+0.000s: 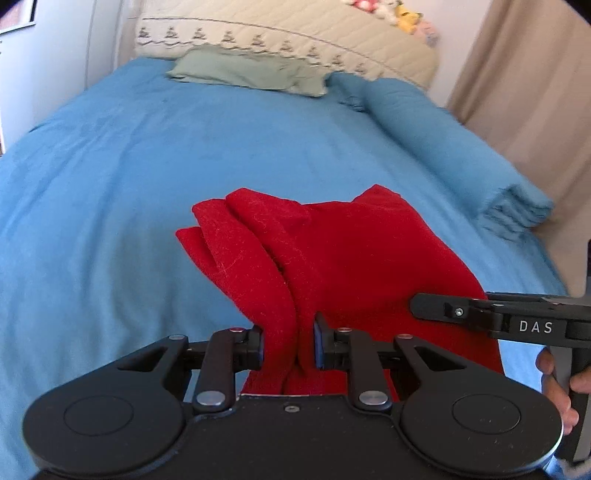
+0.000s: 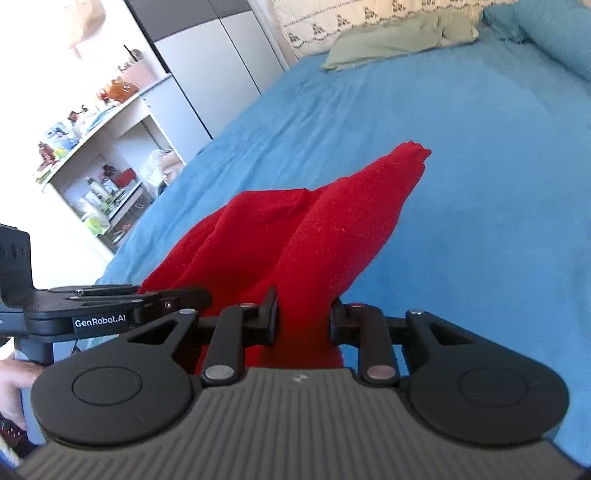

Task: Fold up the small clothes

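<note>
A red garment [image 1: 332, 258] is bunched into folds and drapes over the blue bed cover [image 1: 147, 166]. My left gripper [image 1: 288, 343] is shut on a gathered edge of it, with the cloth pinched between the blue pads. My right gripper [image 2: 304, 317] is shut on another bunched part of the red garment [image 2: 332, 229], which rises in a ridge to a pointed corner. Each gripper shows in the other's view: the right gripper [image 1: 424, 306] at the right edge, the left gripper [image 2: 199, 295] at the left. Both hold the near edge, side by side.
A green pillow [image 1: 251, 70] lies by the quilted headboard [image 1: 295, 33]. A rolled blue blanket [image 1: 461, 155] runs along the bed's right side beside a beige curtain [image 1: 535, 92]. Cluttered white shelves [image 2: 103, 177] and a grey wardrobe [image 2: 221, 55] stand left of the bed.
</note>
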Tool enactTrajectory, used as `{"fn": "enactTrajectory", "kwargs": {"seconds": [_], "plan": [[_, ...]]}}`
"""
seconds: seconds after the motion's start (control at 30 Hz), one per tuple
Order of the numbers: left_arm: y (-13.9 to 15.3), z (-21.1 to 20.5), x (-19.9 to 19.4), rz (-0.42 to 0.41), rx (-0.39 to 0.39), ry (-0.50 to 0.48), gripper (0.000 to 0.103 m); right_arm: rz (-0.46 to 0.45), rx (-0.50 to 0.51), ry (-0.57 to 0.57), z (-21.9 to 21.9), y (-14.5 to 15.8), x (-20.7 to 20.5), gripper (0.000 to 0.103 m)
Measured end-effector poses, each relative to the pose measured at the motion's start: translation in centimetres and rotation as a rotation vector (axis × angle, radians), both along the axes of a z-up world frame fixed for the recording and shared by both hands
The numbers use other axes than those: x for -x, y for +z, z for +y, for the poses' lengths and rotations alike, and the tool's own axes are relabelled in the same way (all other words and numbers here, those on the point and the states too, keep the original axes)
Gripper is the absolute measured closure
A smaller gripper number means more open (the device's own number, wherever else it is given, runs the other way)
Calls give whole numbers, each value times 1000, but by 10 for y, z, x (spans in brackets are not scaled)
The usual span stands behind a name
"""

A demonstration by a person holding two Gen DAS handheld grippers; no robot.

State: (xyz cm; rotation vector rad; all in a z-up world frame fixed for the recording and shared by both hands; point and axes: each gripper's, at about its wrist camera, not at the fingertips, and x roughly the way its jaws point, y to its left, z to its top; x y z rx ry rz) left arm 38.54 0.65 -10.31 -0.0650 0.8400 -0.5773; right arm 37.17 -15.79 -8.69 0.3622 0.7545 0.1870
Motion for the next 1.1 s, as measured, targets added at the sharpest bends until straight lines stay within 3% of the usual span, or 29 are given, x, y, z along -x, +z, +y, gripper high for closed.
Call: {"fn": "enactTrajectory", "kwargs": {"seconds": [0.1,0.23,0.4,0.43,0.47,0.5,0.57,0.6,0.63,0.8,1.03,1.1], "plan": [[-1,-21,40,-2,6,-28,78,11,16,9,-21,15,44,64],[-20,-50,86,24,15,-51,78,31,47,5,-46,13,103,64],[-67,-76,101,50,-27,-27,77,57,46,-34,-73,-39,149,63],[-70,-77,105,38,-42,-19,74,64,55,-45,-77,-54,152,63],[-74,-76,106,24,-51,-15,64,69,64,-57,-78,-64,154,62],[-76,-76,106,14,-63,-10,60,66,65,-64,-80,-73,157,60],[-76,-72,106,0,-96,20,39,44,56,-85,-84,-85,164,48],[-74,-67,106,-13,-105,43,34,38,64,-109,-85,-87,167,27],[-71,-61,111,-26,-115,63,26,35,84,-140,-89,-87,171,13],[-60,-34,138,-55,-119,54,20,3,134,-154,-86,-71,203,2],[-102,-36,149,32,-188,51,18,83,222,-145,-78,-99,228,1],[-101,-36,150,32,-189,60,18,80,230,-152,-77,-102,225,0]]}}
